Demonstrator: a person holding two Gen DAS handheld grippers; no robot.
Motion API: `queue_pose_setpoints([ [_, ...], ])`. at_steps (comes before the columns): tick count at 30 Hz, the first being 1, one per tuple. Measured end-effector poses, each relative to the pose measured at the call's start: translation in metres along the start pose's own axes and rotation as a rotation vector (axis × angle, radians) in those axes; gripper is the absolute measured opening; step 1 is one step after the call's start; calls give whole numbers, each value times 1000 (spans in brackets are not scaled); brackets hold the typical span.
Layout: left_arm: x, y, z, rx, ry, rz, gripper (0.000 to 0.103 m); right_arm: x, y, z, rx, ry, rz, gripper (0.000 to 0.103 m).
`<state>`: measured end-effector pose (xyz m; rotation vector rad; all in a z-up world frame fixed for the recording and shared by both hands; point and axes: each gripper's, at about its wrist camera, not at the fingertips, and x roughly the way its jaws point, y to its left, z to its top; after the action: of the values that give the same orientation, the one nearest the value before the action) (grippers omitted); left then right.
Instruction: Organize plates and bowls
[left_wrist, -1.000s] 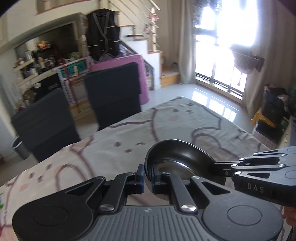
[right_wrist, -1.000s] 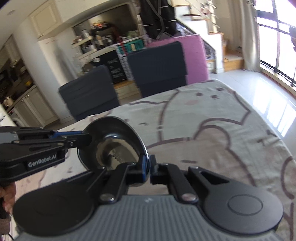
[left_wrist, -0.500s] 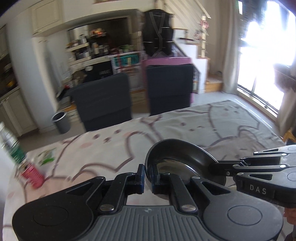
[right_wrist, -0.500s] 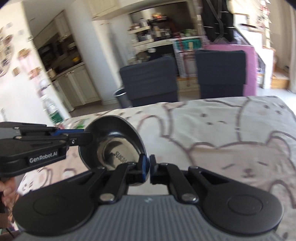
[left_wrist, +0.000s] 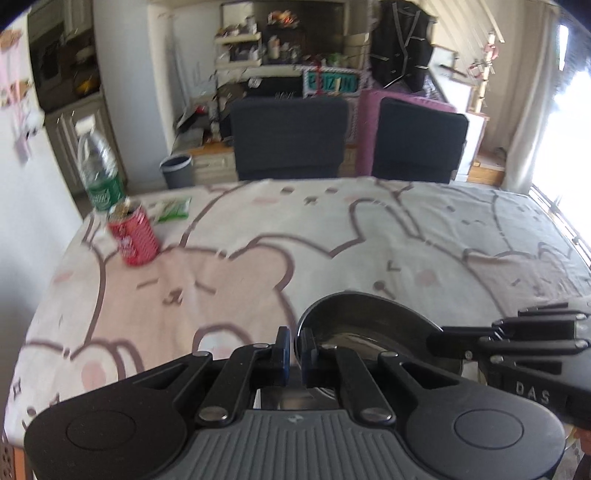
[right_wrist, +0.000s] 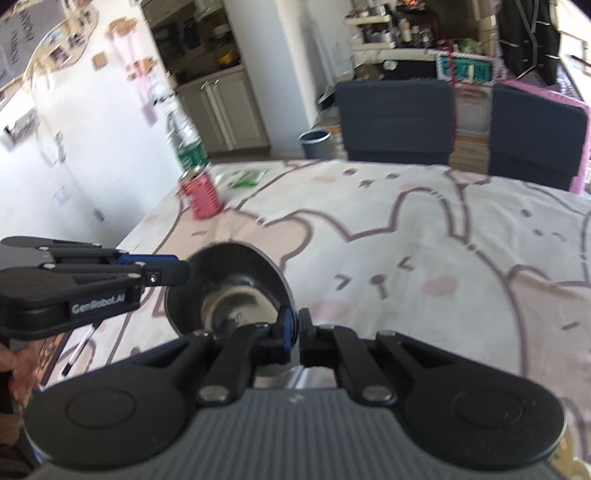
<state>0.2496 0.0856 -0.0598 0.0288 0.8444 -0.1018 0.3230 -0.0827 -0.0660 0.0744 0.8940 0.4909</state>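
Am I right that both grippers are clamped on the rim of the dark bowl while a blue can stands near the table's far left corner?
Nearly: the can is red, not blue, as the left wrist view shows. The left gripper and right gripper do clamp the dark bowl's rim.

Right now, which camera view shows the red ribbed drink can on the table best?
The left wrist view shows the red ribbed drink can best: it appears larger, with its opened top and label visible, standing upright beside the clear plastic bottle. The right wrist view also shows it, but smaller, farther away and more blurred.
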Motion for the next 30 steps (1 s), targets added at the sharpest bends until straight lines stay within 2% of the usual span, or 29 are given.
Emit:
queue_pose_setpoints([
  [8, 28, 6, -9, 14, 116, -2, 7, 20, 6, -8, -34, 77, 8, 5],
  [16, 49, 2, -13, 54, 189, 13, 7, 35, 4, -18, -18, 145, 28, 6],
  [30, 57, 8, -20, 78, 234, 53, 6, 55, 24, -28, -88, 223, 29, 7],
])
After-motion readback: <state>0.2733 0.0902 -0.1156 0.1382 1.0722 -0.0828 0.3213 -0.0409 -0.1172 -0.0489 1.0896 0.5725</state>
